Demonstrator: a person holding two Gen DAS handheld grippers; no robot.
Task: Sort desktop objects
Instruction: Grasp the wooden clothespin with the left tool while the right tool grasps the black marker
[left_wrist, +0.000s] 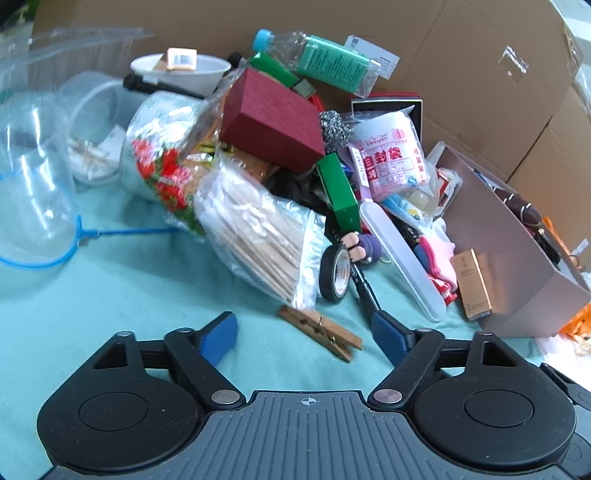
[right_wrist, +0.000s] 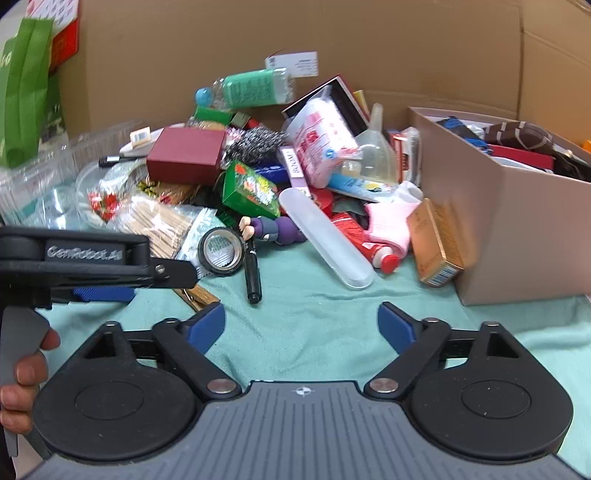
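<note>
A pile of mixed objects lies on a teal cloth. In the left wrist view my left gripper is open and empty, its jaws on either side of a wooden clothespin. Just beyond are a black tape roll, a bag of wooden sticks, a dark red box and a green box. In the right wrist view my right gripper is open and empty over bare cloth. Ahead of it lie a black marker, a clear plastic case and a gold box.
A tan storage box holding several items stands at the right; it also shows in the left wrist view. A cardboard wall backs the pile. Clear plastic containers sit at the left. The left gripper's body crosses the right wrist view.
</note>
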